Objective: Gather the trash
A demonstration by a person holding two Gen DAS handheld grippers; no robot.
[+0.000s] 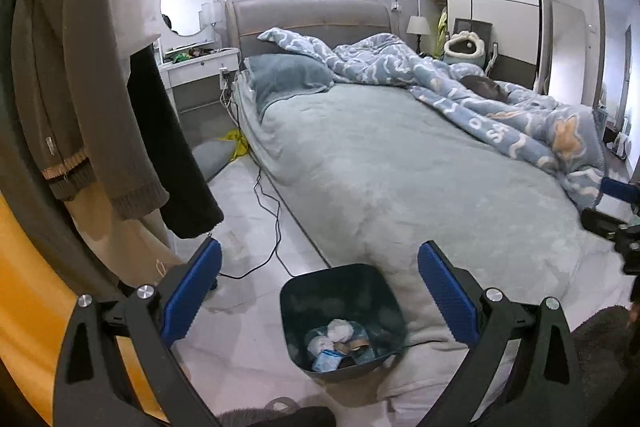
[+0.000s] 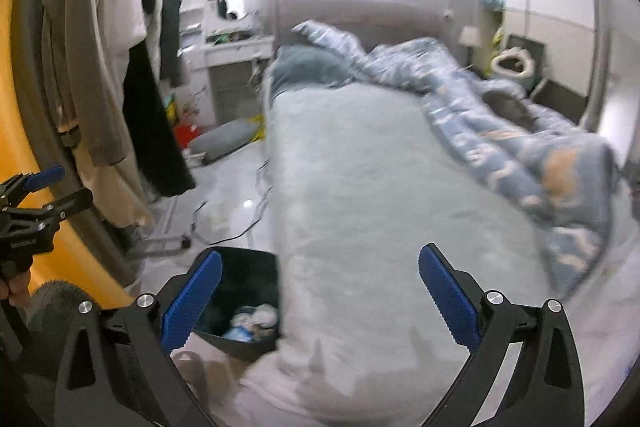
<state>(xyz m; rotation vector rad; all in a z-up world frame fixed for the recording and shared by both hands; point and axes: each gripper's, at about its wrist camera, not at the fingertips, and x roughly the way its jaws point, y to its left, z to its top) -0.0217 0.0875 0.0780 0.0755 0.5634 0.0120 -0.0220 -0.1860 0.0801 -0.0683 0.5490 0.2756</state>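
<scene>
A dark bin [image 1: 340, 291] stands on the floor at the foot corner of the bed, with crumpled tissues and wrappers [image 1: 340, 341] inside. My left gripper [image 1: 320, 291] is open and empty, held above the bin with its blue pads either side. In the right wrist view the same bin [image 2: 244, 283] sits low left, trash [image 2: 252, 321] in it. My right gripper [image 2: 320, 295] is open and empty over the bed's edge. The left gripper [image 2: 44, 195] shows at the far left there. The right wrist view is motion-blurred.
A bed [image 1: 400, 163] with a grey-green sheet and a bunched blue duvet [image 1: 460, 95] fills the middle. Clothes [image 1: 80, 87] hang at left. A black cable [image 1: 276, 227] trails on the white floor beside the bed. A nightstand [image 1: 200, 75] and wardrobe [image 1: 492, 3] stand behind.
</scene>
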